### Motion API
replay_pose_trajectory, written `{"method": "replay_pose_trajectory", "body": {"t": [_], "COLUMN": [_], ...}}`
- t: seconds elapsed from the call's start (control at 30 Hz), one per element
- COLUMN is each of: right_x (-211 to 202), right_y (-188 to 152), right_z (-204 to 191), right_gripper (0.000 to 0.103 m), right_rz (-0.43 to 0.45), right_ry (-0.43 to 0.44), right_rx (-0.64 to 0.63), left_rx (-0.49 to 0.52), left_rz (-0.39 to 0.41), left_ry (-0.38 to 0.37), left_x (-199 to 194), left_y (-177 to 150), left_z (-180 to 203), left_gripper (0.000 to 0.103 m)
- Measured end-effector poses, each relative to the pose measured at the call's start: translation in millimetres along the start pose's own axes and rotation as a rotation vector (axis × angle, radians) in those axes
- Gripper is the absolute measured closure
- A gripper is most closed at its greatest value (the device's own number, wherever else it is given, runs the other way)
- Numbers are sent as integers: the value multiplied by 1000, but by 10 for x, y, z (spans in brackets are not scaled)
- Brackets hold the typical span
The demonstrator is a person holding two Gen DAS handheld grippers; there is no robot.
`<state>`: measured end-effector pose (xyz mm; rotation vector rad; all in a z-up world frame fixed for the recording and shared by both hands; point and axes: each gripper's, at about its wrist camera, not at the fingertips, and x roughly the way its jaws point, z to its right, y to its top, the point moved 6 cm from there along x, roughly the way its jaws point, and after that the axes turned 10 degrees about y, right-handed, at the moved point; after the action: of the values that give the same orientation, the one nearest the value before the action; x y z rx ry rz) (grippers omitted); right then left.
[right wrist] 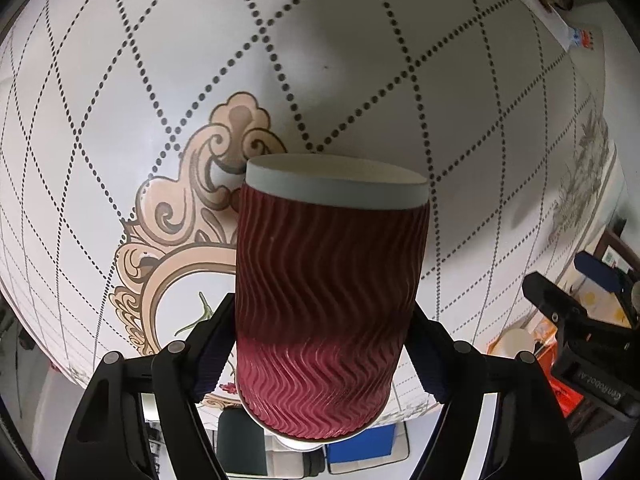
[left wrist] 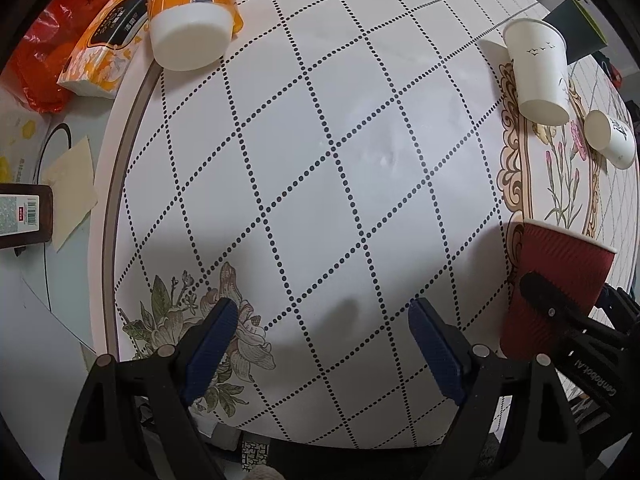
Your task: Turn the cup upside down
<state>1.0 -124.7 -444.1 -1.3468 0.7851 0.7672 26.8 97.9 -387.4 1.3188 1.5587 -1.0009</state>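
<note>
A red ribbed paper cup [right wrist: 328,304] is clamped between my right gripper's [right wrist: 320,344] blue pads. It is held above the table with its white base rim pointing away from the camera and its mouth toward the camera. In the left wrist view the same red cup [left wrist: 552,280] shows at the right edge with the right gripper [left wrist: 560,312] shut on it, wide rim uppermost. My left gripper [left wrist: 320,340] is open and empty, low over the tablecloth near the front edge.
A white paper cup [left wrist: 538,70] stands on the table at the far right, and a smaller white cup [left wrist: 610,138] lies beside it. A dark green cup [left wrist: 576,28] stands behind. An orange-labelled tub [left wrist: 192,20], a tissue pack [left wrist: 104,44] and a red bag [left wrist: 48,40] sit at the far left.
</note>
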Motion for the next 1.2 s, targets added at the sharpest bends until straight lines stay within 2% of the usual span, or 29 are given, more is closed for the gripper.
{"method": "replay_pose_trajectory", "body": {"t": [0.2,0.47,0.6,0.83,1.2], "right_x": [-18,-34,-2,69,201], "right_y": [-59,-155,-236,-524,-769], "right_z": [58,264,302,406,259], "right_gripper": [24,24,24,24,24], "right_rz": [-6,4,26,107,215], "right_ry": [29,153,270,516,788], "right_rx": [91,358,544,1003,1493], "left_rx": [12,42,56,76,103], "left_rz": [16,35,38,45,59], "left_ry": [10,23,26,29,17], "left_x": [-64,-207,-233,-271,-335], "left_y": [22,26,-7,-29,-130], "left_z": [6,106,194,367,600], "left_gripper": [15,16,16,16,16]}}
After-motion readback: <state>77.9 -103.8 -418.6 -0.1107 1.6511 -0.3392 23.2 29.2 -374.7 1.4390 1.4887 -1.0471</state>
